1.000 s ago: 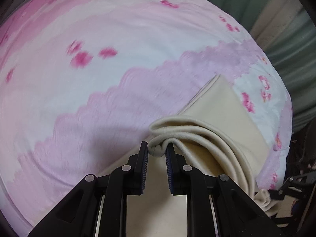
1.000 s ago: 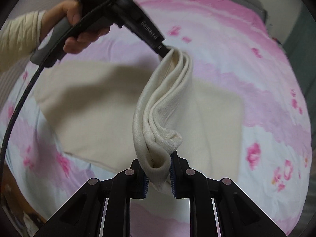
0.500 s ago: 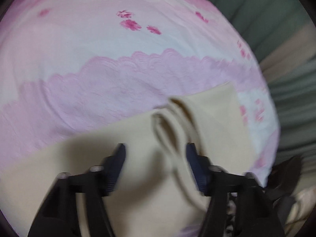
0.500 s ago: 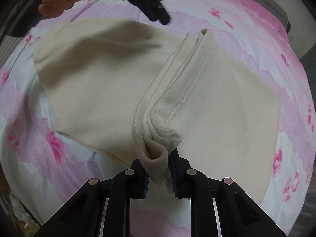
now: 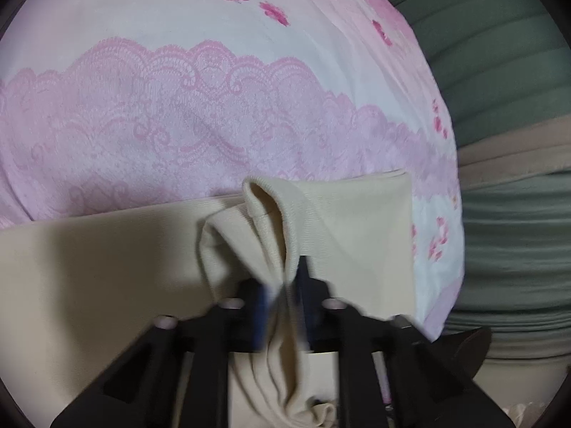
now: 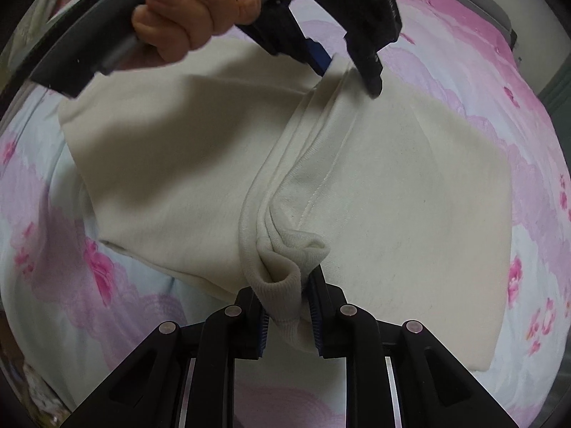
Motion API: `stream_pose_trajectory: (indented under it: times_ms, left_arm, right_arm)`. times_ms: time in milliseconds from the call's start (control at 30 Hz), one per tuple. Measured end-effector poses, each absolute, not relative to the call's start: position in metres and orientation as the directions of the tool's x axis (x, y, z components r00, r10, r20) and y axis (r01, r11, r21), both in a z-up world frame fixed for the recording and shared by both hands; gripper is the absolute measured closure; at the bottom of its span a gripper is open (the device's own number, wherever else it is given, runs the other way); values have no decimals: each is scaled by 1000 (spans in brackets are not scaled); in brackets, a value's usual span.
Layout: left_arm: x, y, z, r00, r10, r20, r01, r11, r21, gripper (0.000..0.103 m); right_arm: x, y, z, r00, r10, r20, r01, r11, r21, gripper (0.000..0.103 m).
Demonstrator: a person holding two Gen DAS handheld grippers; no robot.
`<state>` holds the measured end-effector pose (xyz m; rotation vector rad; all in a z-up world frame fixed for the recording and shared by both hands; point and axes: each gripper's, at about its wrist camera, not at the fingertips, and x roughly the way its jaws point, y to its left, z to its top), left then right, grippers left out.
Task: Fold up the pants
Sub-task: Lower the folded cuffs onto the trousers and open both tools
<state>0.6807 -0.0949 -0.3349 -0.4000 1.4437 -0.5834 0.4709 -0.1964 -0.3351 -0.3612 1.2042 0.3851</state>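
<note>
My left gripper point(image 5: 282, 306) has its jaws clamped on a bunched ribbed edge of the cream pants point(image 6: 410, 185), the cloth pinched thin between the blue pads. My right gripper point(image 6: 287, 315) is closed on the opposite end of the same ribbed band, a thick roll of fabric gathered between its fingers. Between the two, the band runs as a soft stacked ridge across the garment, from near to far in the right wrist view. The rest of the pants lies spread flat on the pink floral bedsheet point(image 5: 178, 114), one squared corner reaching right toward the bed's edge; green and beige curtains point(image 5: 506, 82) hang beyond. The person's hand point(image 6: 192, 18) on the left gripper's handle shows at far left.

I judge the knit light, limp and stretchy: it sags and bunches wherever it is unsupported and should not slip from ridged pads. The ribbed hems look the surest holds, taken at both ends and kept taut so the layers stay aligned when laid down.
</note>
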Motion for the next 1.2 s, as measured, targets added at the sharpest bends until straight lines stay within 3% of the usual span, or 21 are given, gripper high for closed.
stream_pose_trajectory:
  times_ms: [233, 533, 633, 767, 933, 1067, 1133, 1200]
  left_arm:
    - [668, -74, -278, 103, -597, -796, 273, 786, -554, 92]
    - [678, -26, -329, 50, -485, -873, 180, 864, -470, 91]
    - [676, -21, -340, 52, -451, -891, 152, 885, -439, 81]
    - [669, -10, -336, 110, -347, -931, 146, 933, -330, 57]
    - [642, 5, -305, 214, -198, -957, 158, 973, -166, 57]
    - [598, 13, -267, 298, -125, -946, 178, 981, -74, 48]
    - [577, 19, -250, 336, -90, -938, 157, 987, -39, 45]
    - [548, 21, -230, 383, -38, -923, 127, 992, 12, 41]
  right_arm:
    - [462, -192, -288, 368, 178, -912, -481, 876, -23, 82]
    - [469, -131, -321, 298, 193, -935, -557, 830, -6, 82]
    - [467, -121, -342, 255, 153, -955, -577, 816, -23, 78]
    - [461, -125, -343, 204, 209, -956, -573, 818, 56, 59]
    - [451, -135, -329, 137, 312, -940, -543, 818, 192, 57]
    - [432, -144, -310, 118, 349, -930, -554, 800, 230, 57]
    - [425, -155, -298, 145, 344, -928, -543, 812, 216, 51]
    - [423, -166, -283, 189, 329, -925, -534, 825, 184, 40]
